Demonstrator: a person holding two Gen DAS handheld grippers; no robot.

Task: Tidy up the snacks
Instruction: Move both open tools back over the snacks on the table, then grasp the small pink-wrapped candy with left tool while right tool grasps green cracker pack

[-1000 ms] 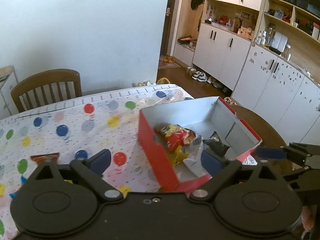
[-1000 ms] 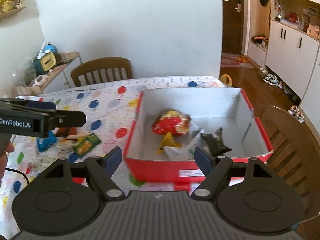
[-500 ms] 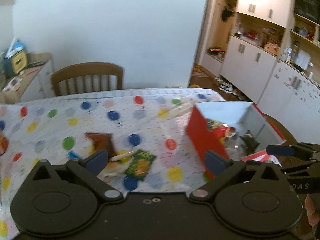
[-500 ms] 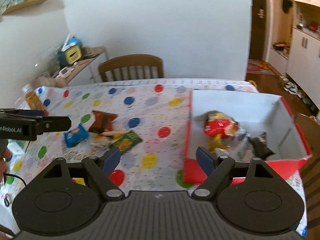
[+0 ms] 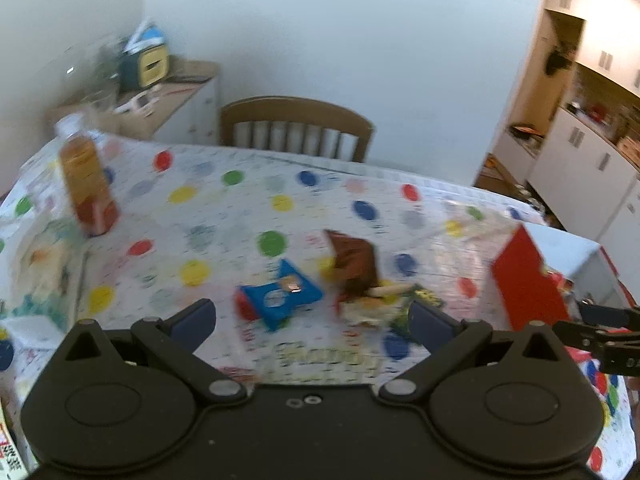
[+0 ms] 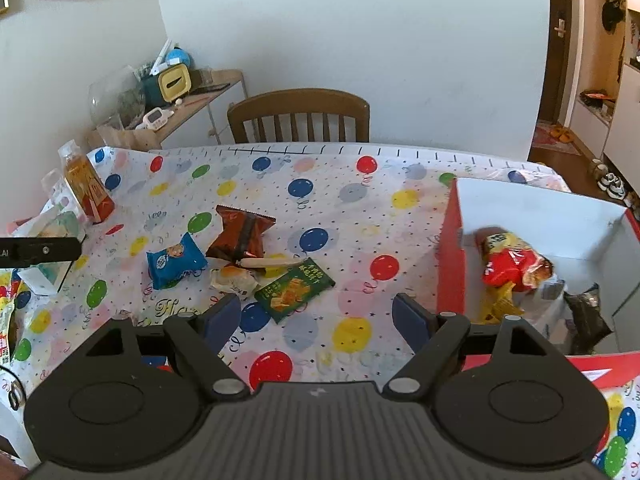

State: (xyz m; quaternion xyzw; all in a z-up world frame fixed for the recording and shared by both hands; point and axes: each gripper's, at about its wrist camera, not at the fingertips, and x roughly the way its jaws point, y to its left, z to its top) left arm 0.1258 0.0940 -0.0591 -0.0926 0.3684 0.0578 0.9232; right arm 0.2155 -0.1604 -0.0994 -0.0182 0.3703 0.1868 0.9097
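Observation:
Loose snacks lie mid-table: a blue packet, a brown packet, a green packet, a pale wrapped bun and a stick snack. The red box at the right holds a red-yellow bag and a dark packet. My left gripper is open and empty, above the table just short of the blue packet. My right gripper is open and empty, near the green packet, left of the box.
An orange drink bottle stands at the table's far left. Cartons and packets lie at the left edge. A wooden chair stands behind the table. A side shelf with clutter is at the back left.
Both grippers have swung left, away from the red box and toward the loose snacks. The box has shifted to the right edge of both views. Both stay open and empty.

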